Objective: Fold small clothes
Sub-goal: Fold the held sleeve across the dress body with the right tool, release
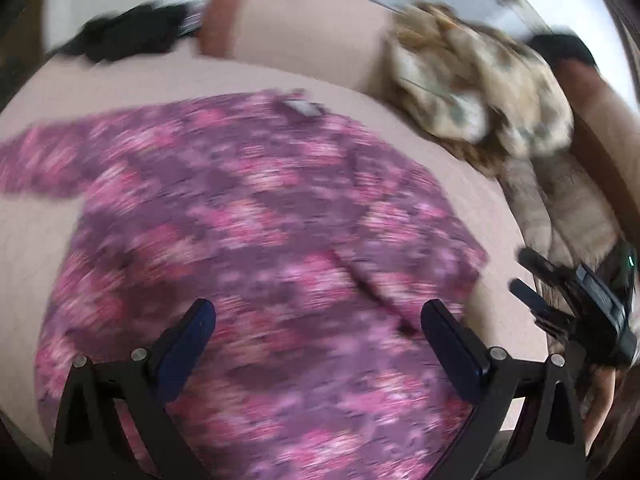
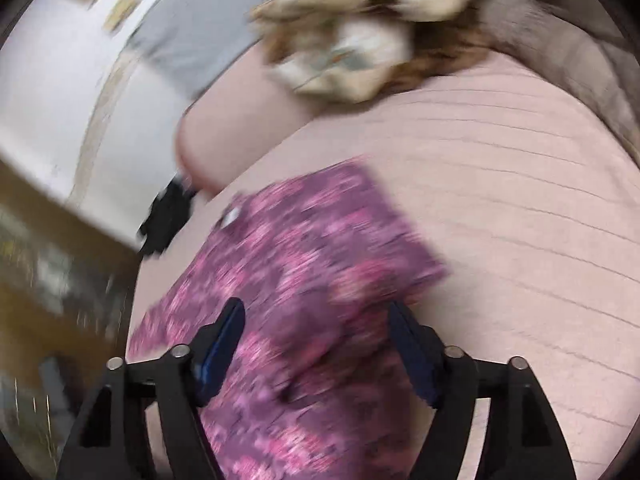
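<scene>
Matt floral cloth top (image 1: pixel 256 216) on ribbed fabric sofa (image 2: pixel 520 200)

Brightness: soft, even daylight in both views; nothing is dim.
Light source: brightest at the white wall (image 2: pixel 60 92) on the left of the right wrist view; exact origin cannot be told.
Shadows: faint and diffuse, no hard edges on the pink cushion (image 2: pixel 500 208).
Glare: none; the wall is near blown out.
Motion blur: strong in both views; the purple floral garment (image 1: pixel 260 240) smears into streaks, and the beige clothes pile (image 1: pixel 472 92) is soft.
Sharpest parts: each camera's own gripper frame, fixed in view.
Edge distortion: heavy fisheye bowing, dark circular vignette at the corners.
</scene>
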A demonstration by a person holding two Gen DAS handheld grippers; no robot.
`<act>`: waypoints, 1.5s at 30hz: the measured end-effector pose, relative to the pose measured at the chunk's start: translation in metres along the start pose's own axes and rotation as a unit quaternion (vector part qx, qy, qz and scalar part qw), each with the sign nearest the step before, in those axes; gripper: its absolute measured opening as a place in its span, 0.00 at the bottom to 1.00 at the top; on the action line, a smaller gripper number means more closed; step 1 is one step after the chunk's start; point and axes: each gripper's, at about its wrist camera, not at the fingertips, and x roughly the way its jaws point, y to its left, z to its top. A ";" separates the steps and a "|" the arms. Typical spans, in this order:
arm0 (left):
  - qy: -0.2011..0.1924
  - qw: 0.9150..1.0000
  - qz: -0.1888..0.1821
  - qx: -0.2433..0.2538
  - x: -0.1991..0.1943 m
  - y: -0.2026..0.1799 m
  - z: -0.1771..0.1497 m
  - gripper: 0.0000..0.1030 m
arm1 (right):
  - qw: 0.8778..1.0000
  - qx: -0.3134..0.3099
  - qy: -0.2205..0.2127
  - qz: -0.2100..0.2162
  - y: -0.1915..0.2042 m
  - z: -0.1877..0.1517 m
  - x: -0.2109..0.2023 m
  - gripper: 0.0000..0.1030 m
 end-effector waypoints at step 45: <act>-0.064 0.983 -0.023 -0.170 -0.052 0.106 -0.062 0.10 | 0.978 0.153 0.101 0.097 -0.018 -0.015 0.102 0.10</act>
